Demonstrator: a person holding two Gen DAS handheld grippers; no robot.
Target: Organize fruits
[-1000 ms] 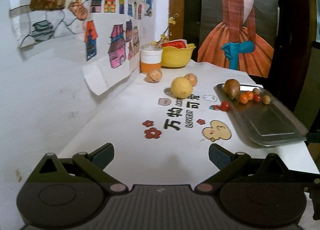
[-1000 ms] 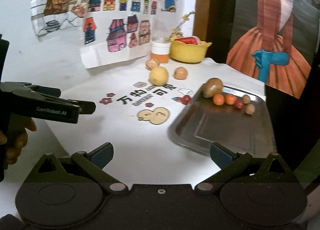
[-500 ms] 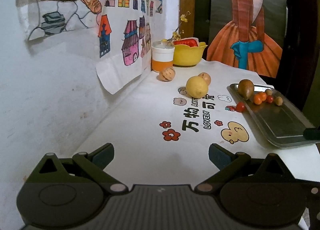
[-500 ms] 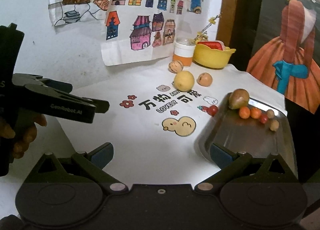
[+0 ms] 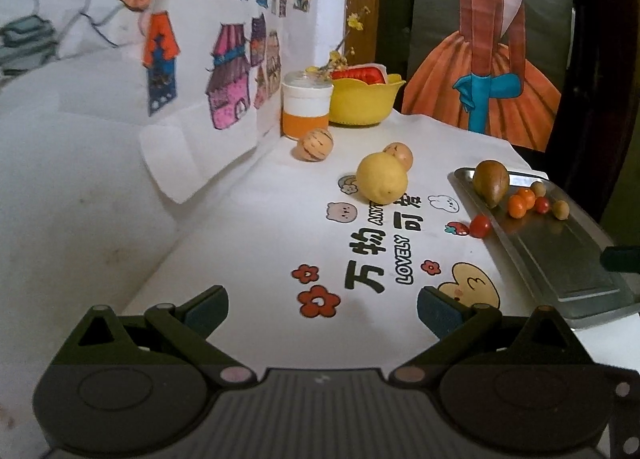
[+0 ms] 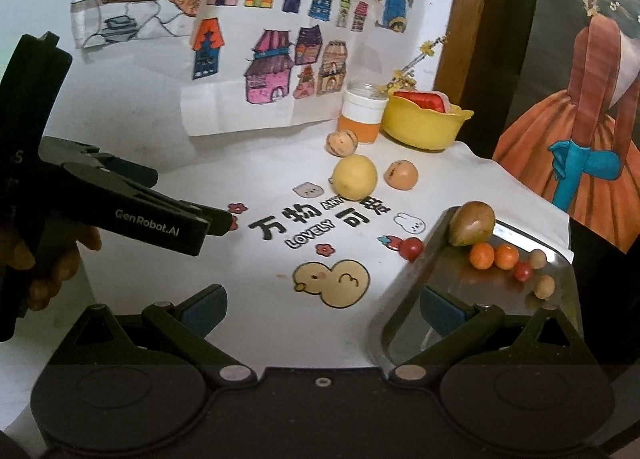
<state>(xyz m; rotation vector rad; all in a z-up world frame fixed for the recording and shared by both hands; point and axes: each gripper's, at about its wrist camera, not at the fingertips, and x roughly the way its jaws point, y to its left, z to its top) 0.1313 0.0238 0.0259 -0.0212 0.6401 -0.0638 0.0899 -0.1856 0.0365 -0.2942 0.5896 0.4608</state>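
both tongs point(image 5: 322, 305) point(image 6: 322, 305) have crept closer to the bench point(image 5: 248, 243), still spread wide and empty, so the lemon point(image 5: 382, 178) looks like the next grab

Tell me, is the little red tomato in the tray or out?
Out. The little red tomato sits on the white tablecloth, just beside the metal tray's rim.

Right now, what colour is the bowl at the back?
Yellow bowl; clearest in the right wrist view.
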